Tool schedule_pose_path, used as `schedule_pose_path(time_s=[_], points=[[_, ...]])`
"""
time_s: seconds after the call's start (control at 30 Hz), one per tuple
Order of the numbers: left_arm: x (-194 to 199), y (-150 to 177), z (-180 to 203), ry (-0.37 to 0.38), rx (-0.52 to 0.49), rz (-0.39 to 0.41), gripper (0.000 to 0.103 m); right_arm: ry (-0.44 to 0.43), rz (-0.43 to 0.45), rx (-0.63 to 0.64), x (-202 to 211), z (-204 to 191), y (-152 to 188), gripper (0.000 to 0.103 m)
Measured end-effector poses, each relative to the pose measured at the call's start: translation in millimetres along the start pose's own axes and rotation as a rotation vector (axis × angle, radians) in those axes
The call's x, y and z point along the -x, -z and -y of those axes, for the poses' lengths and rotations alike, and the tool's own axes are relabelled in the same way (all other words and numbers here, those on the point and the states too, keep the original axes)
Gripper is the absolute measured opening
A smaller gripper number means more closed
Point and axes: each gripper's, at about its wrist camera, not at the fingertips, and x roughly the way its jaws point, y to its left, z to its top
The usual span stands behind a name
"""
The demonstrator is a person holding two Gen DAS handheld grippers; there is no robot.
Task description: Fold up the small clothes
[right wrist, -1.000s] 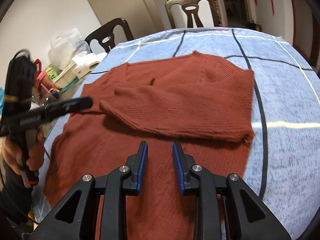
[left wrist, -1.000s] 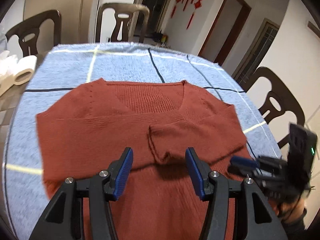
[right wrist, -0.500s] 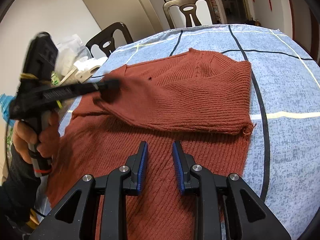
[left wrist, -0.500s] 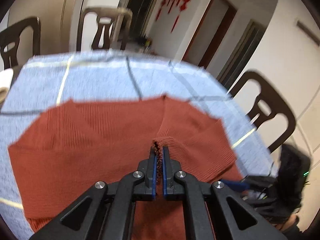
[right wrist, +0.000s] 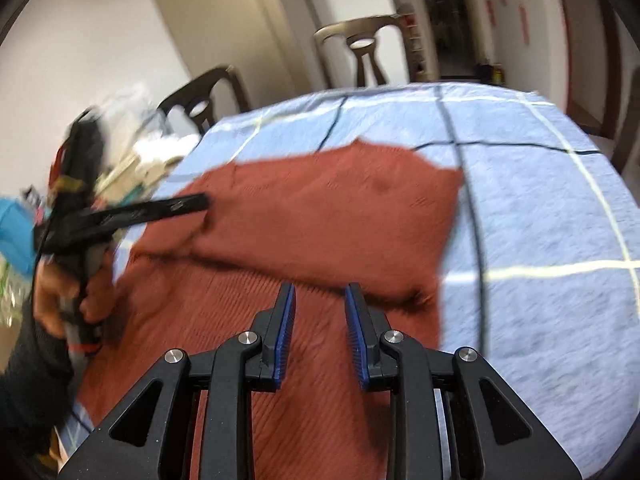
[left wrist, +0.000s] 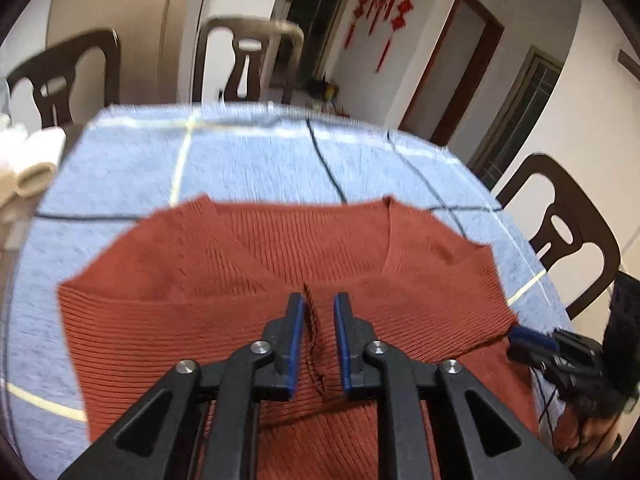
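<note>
Left hand-held gripper [left wrist: 319, 310], jaws just easing apart with the sleeve cuff [left wrist: 314, 332] loose between them, hovers mid-sweater [left wrist: 200, 280] on the worktop [left wrist: 248, 164], right hand-held gripper [right wrist: 320, 300] parted, empty, nearer the hem.

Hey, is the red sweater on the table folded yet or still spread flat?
Partly folded. One sleeve lies folded across the sweater, while the body below stays spread on the blue tablecloth.

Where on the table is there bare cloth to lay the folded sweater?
Bare blue tablecloth lies right of the sweater and beyond its collar toward the chairs. The left edge is crowded with paper rolls and clutter.
</note>
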Motion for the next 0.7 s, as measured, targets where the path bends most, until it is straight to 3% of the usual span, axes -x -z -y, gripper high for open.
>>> schedule_pose_path(time_s=[0.1, 0.17, 0.23, 0.27, 0.4, 0.5, 0.63, 0.7], points=[[3, 3, 12, 0.041, -0.044, 0.002, 0.024, 0.078, -0.030, -0.020, -15, 17, -4, 0.024], [-11, 12, 18, 0.059, -0.077, -0.053, 0.025, 0.087, -0.032, -0.030, -17, 24, -1, 0.015], [-29, 23, 16, 0.042, -0.083, -0.114, 0.025, 0.086, -0.035, -0.029, -12, 25, -3, 0.014], [-27, 25, 16, 0.046, -0.092, -0.082, 0.025, 0.089, -0.033, -0.027, -10, 25, -4, 0.014], [-19, 13, 18, 0.046, -0.087, -0.088, 0.025, 0.100, -0.007, -0.022, -3, 27, -18, 0.014], [-19, 0, 26, 0.001, -0.125, -0.052, 0.025, 0.114, 0.001, -0.012, -9, 26, -32, 0.015], [-47, -6, 19, -0.050, -0.101, -0.089, 0.025, 0.158, -0.038, -0.021, -39, 37, -46, 0.015], [-53, -4, 17, -0.049, -0.112, -0.068, 0.025, 0.162, -0.048, -0.037, -49, 48, -45, 0.015]])
